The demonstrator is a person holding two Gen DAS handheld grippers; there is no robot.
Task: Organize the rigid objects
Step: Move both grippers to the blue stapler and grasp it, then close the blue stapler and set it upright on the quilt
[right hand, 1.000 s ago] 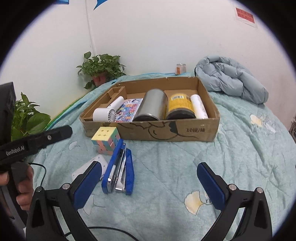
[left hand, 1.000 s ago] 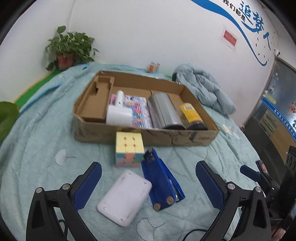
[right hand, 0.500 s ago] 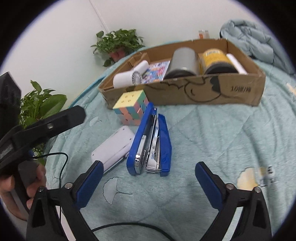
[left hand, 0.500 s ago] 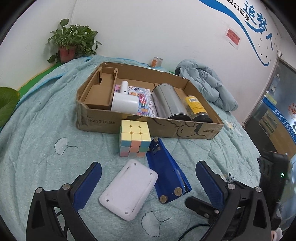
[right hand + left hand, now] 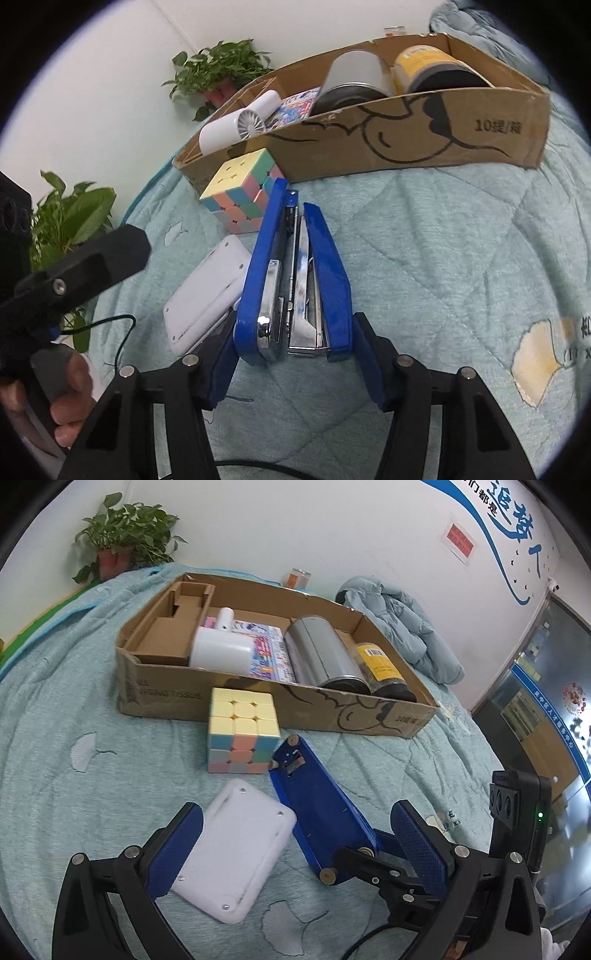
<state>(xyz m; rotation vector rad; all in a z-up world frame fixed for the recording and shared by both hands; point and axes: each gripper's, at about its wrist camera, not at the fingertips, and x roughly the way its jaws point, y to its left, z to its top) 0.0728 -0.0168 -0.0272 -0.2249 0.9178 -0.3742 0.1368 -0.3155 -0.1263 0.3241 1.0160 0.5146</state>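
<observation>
A blue stapler (image 5: 295, 280) lies on its side on the teal quilt, in front of the cardboard box (image 5: 424, 144). My right gripper (image 5: 297, 363) has its fingers on both sides of the stapler's near end, closed around it. The stapler also shows in the left wrist view (image 5: 317, 812), with the right gripper's fingers (image 5: 373, 860) at its near end. A pastel cube (image 5: 240, 734) and a flat white device (image 5: 236, 849) lie beside it. My left gripper (image 5: 295, 853) is open and empty above the white device.
The box holds a white handheld fan (image 5: 219, 650), a colourful booklet (image 5: 266, 657), a steel canister (image 5: 321, 657) and a yellow-labelled jar (image 5: 384, 668). A folded blue jacket (image 5: 402, 620) lies behind it. Potted plants (image 5: 122, 550) stand at the back left.
My right gripper has moved down and forward to the stapler and narrowed from wide open to closed around its near end. My left gripper has come a little closer to the white device.
</observation>
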